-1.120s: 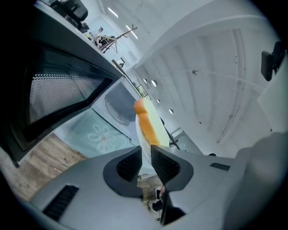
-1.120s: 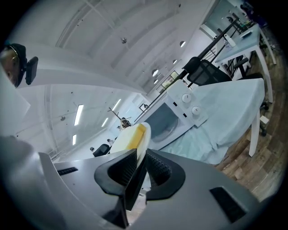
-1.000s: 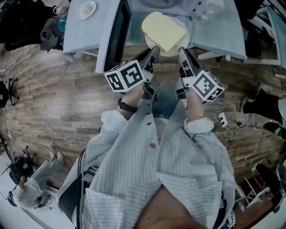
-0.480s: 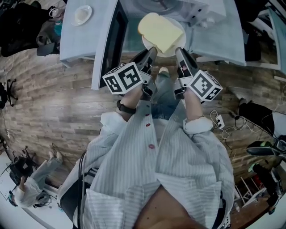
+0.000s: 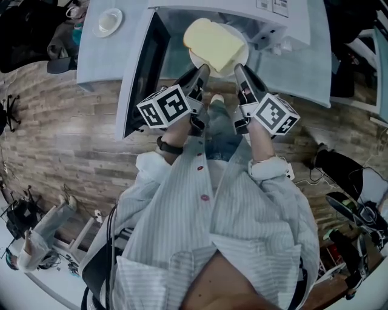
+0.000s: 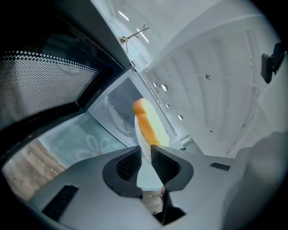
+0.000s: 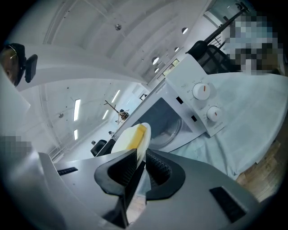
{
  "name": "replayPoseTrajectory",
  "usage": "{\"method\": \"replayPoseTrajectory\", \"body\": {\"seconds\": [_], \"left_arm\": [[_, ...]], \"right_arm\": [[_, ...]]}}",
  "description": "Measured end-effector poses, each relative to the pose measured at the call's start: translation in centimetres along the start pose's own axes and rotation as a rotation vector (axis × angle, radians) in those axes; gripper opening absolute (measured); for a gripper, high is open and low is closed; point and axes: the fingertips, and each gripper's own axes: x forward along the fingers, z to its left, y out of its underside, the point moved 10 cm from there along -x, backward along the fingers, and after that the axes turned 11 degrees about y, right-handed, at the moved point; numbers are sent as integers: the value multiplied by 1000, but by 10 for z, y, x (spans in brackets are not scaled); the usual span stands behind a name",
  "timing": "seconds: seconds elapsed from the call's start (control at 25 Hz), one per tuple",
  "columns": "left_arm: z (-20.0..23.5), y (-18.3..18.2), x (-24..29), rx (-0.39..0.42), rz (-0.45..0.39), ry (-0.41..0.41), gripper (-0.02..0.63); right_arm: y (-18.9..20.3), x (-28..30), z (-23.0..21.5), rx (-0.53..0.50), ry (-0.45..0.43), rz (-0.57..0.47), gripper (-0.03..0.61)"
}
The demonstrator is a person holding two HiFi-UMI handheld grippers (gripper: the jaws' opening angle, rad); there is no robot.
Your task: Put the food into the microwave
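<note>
A white plate (image 5: pixel 198 62) carries a pale yellow slab of food (image 5: pixel 211 42). My left gripper (image 5: pixel 202 69) is shut on the plate's near left rim and my right gripper (image 5: pixel 237 68) is shut on its near right rim. The plate hangs at the mouth of the white microwave (image 5: pixel 276 13), whose dark-windowed door (image 5: pixel 143 66) stands open to the left. The left gripper view shows the plate (image 6: pixel 143 143) edge-on between the pads with the food (image 6: pixel 145 119) on it. In the right gripper view the plate (image 7: pixel 145 141) sits between the pads, food (image 7: pixel 135 133) beyond, microwave cavity (image 7: pixel 166 120) behind.
The microwave stands on a table with a pale blue cloth (image 5: pixel 303 66). A small white dish (image 5: pixel 109 20) lies at the table's far left. Two knobs (image 7: pixel 201 91) sit on the microwave's right panel. A wooden floor (image 5: pixel 66 139) lies below, with cables and bags at the sides.
Both grippers have carried the plate forward, from in front of the table edge to the mouth of the microwave. The open door now sits closer on the left.
</note>
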Motion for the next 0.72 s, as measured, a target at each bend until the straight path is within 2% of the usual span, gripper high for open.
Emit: {"method": "replayPoseTrajectory", "body": {"seconds": [0.48,0.72], "left_arm": [[5,5,26,-37,-71,-63,66],[5,9,32,-45,-75,-82,67]], "right_arm": [[-25,29,-21,-45,-50,95,78],[-31,34,-28,-59,-60,128,78]]}}
